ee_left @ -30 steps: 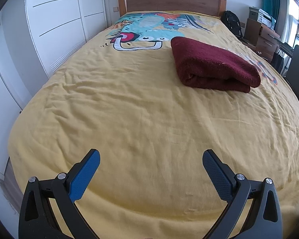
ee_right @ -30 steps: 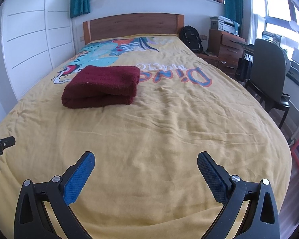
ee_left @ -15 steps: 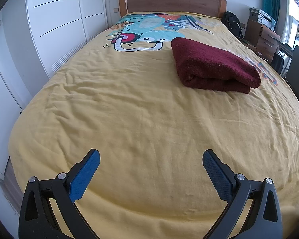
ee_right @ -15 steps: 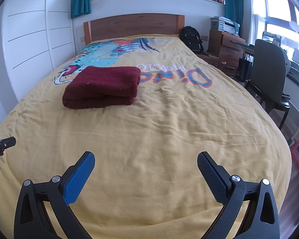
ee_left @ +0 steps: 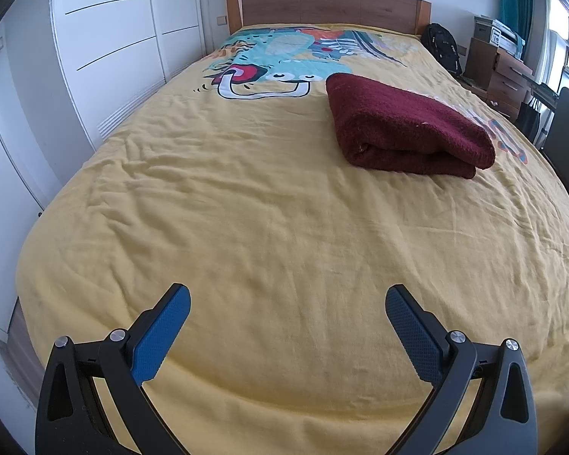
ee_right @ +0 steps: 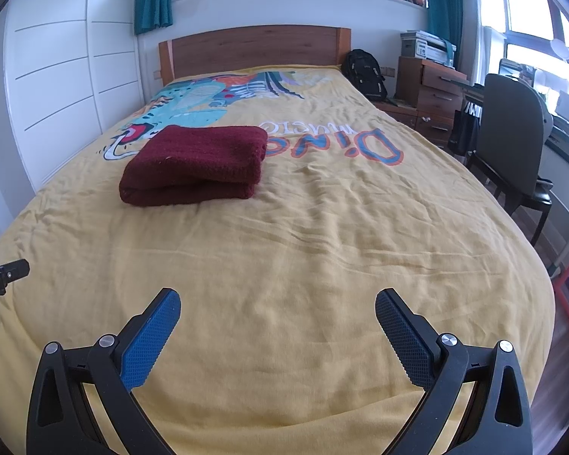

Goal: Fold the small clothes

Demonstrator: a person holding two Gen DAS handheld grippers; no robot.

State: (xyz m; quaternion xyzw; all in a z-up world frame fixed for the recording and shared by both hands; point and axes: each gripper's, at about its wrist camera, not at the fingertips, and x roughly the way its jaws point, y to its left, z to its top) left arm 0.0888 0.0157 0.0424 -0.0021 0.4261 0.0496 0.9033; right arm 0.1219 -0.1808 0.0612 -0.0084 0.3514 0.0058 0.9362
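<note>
- Maroon garment (ee_left: 406, 129) (ee_right: 197, 163) — a thick, fuzzy knit or fleece piece, already doubled over into a compact bundle with its layered edges facing the near end of the bed.
- Likely soft, light and floppy; nothing about it looks fragile or slippery, though the plush layers may slide over one another when lifted.
- Best hold, as I judge it, is at the two near corners of the stacked edge, pinching every layer together so the fold does not open.
- It lies on the yellow bedspread (ee_left: 269, 227) toward the headboard, just beside the printed dinosaur (ee_left: 269, 64) and the lettering (ee_right: 341, 144).
- Left gripper (ee_left: 287, 301) — jaws spread wide, holding nothing, above the bare foot of the bed; the bundle is well apart, ahead and to its right.
- Right gripper (ee_right: 277, 305) is likewise wide and empty, with the bundle well ahead and to its left.
</note>
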